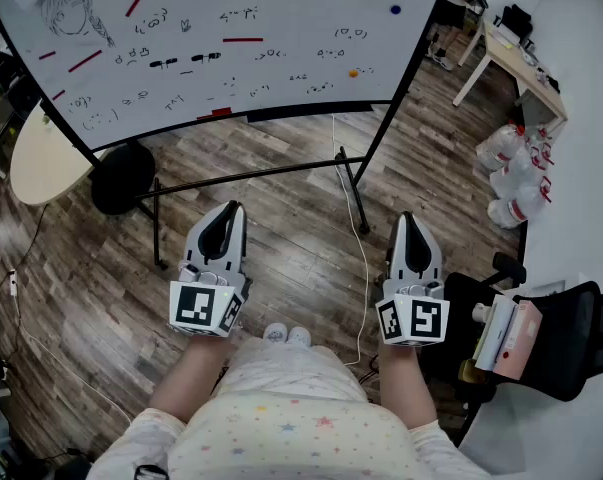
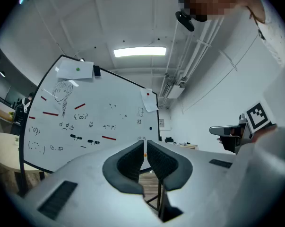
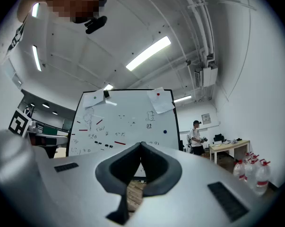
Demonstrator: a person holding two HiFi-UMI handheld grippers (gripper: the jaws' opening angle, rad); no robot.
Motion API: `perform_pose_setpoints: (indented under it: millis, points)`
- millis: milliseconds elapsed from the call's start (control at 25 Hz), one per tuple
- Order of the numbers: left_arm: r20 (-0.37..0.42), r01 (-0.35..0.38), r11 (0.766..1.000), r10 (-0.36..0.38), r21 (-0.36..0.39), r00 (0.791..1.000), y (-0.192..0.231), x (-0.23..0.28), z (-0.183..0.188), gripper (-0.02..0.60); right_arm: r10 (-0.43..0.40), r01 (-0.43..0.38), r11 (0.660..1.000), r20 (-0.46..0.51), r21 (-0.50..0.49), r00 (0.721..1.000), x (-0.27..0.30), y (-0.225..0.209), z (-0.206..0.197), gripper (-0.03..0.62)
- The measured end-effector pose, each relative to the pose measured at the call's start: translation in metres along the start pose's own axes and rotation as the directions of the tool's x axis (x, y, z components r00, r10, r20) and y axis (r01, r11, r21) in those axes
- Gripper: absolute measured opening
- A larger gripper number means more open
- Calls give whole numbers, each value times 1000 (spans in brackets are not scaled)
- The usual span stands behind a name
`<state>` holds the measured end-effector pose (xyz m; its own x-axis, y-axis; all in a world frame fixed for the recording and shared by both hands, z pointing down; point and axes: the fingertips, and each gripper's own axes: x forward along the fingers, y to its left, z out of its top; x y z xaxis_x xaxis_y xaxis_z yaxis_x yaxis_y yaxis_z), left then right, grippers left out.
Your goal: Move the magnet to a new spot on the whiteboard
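**Both tools closed and empty, held back from the whiteboard**

I hold a tool in each hand, low in front of me and pointing towards the board. My left tool [image 1: 226, 210] has its dark, ribbed rubber pads brought almost together, with only a thin slit between them and nothing in it. My right tool [image 1: 409, 220] is closed too, its pad tips meeting, and it grips nothing. Both have smooth pale grey bodies, and each carries a cube printed with black-and-white square markers near my wrist. Neither touches anything.

The whiteboard [image 1: 311, 28] stands well apart from both tools, tilted on a black metal frame. Its glossy white face is covered in small black scribbles. A small round blue magnet [image 1: 395, 10] sits near its right edge, and a small round orange magnet [image 1: 354, 72] lies below it and slightly left. I cannot tell which magnet the task means. Slim red bar magnets [image 1: 242, 39] and small black pieces [image 1: 163, 64] are spread across the middle and left.

The floor [image 1: 281, 238] is grey-brown wood plank with a thin white cable [image 1: 362, 258] trailing over it. A pale round counter [image 1: 41, 158] sits at left, a black office chair [image 1: 571, 338] at right, and clear bottles [image 1: 511, 168] stand by the white wall.
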<state>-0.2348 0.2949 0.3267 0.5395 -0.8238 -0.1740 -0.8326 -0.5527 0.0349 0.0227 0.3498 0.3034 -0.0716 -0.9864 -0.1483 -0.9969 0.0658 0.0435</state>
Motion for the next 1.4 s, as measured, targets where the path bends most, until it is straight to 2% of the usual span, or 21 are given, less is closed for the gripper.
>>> perform_pose_setpoints:
  millis: [200,360,520,680,880,1080,1400]
  points:
    - [-7,-3,1000,3,2,1000,-3,0,0,31,4,-4,1000,0,17,1000,-2,-1,0,1]
    - [-35,-40,999,40,-3,999,-1,1,-6,32,19,-19,999,-26,35,999,0,-6,-4,15]
    - [-66,-60,998,60,-9,996,-3,6,-12,162,31,-29,999,-69,35,997,4,-18,-14,104]
    - [-79,-101,995,102,14,992,-5,11,-13,218,37,-34,998,-72,47,997,8,-30,-18,167]
    - [-75,-144,990,145,12,987,-2,10,-14,229,65,-62,996,-60,57,996,17,-38,-21,228]
    - [-86,-162,987,162,12,983,1,21,-22,229,88,-82,993,-60,85,994,33,-41,-32,242]
    - [-61,-125,992,124,-7,990,23,94,-34,229,69,-64,994,-64,88,996,99,-55,-44,244]
